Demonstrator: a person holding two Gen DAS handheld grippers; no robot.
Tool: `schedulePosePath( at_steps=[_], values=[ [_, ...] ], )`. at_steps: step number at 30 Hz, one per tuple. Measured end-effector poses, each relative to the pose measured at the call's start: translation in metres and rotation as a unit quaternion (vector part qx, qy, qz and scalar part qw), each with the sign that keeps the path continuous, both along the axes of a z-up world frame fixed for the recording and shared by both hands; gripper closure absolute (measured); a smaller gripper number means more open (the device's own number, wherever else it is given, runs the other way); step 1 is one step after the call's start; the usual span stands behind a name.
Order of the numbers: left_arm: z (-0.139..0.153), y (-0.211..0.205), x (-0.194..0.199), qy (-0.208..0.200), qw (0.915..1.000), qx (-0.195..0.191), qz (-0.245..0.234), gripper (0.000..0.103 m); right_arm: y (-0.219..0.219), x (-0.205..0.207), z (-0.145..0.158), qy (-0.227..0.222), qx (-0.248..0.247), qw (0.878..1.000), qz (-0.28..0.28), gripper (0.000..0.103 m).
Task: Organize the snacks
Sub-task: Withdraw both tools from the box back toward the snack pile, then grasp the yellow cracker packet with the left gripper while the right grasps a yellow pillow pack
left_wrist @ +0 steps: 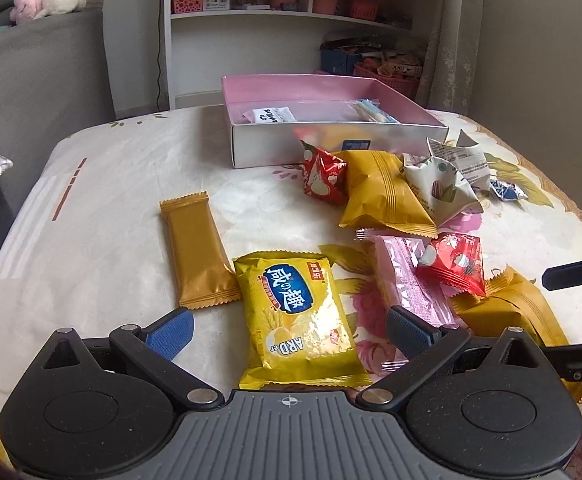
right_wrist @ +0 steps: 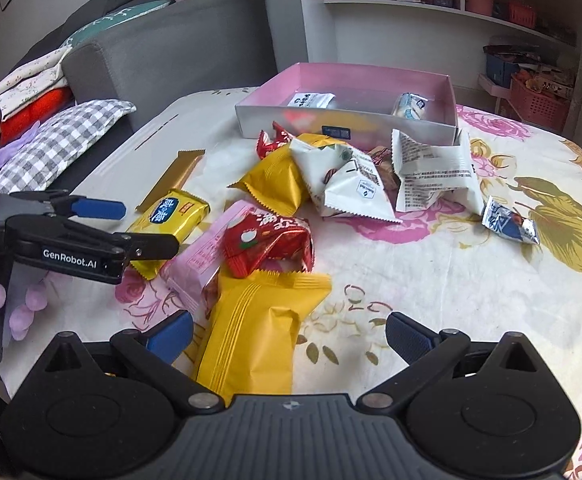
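a: reading left to right in the left wrist view, what lay where?

b: a long gold bar (left_wrist: 197,254) sat furthest left on the floral tabletop (left_wrist: 103,216), then the yellow biscuit pack (left_wrist: 297,316), then a pink wafer pack (left_wrist: 409,280) with a red candy (left_wrist: 453,262) resting on it. the pink box (left_wrist: 331,120), holding only a couple of packets, stood behind the heap.

a: and the tongs?

b: the left tongs (left_wrist: 289,332) were apart, straddling the near end of the biscuit pack, nothing clamped. the right tongs (right_wrist: 289,336) were also apart, above a gold pouch (right_wrist: 259,340), holding nothing.

a: how would you have done the pick well?

b: i judged it best to lower squarely, close across the pack's width rather than its crimped end, keep the right-hand pad clear of the pink wafer, then lift toward the box.
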State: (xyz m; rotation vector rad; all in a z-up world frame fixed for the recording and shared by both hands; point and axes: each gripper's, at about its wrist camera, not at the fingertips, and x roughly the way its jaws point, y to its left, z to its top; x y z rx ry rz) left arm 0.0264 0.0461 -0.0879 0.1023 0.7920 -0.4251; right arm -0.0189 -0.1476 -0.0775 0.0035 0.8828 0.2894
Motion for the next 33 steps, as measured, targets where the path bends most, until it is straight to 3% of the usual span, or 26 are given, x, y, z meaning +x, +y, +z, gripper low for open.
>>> schedulePosePath(
  at_steps=[5,8,15,21,26,33],
  values=[
    [-0.012,-0.006,0.000,0.009,0.9998,0.014,-0.010,0.000,0.010,-0.004,-0.014,0.017,-0.029,0.999,0.018,0.006],
    [-0.016,-0.009,-0.006,-0.015,0.9992,0.030,-0.020,0.000,0.015,-0.010,-0.018,-0.004,-0.051,0.998,0.032,0.006],
    [-0.015,-0.010,-0.005,-0.014,0.9995,0.026,-0.012,0.002,0.017,-0.010,-0.019,-0.011,-0.072,0.997,0.040,0.006],
    [-0.010,-0.011,-0.005,-0.013,0.9995,0.022,-0.018,0.023,0.018,-0.007,-0.016,0.004,-0.074,0.996,0.042,0.009],
    [-0.006,-0.013,-0.006,-0.014,0.9994,0.023,-0.021,0.046,0.019,-0.008,-0.013,0.003,-0.075,0.996,0.051,0.022],
    [-0.003,-0.016,-0.008,-0.006,0.9994,0.020,-0.028,0.053,0.021,-0.009,-0.007,-0.001,-0.077,0.995,0.057,0.046]
  ],
)
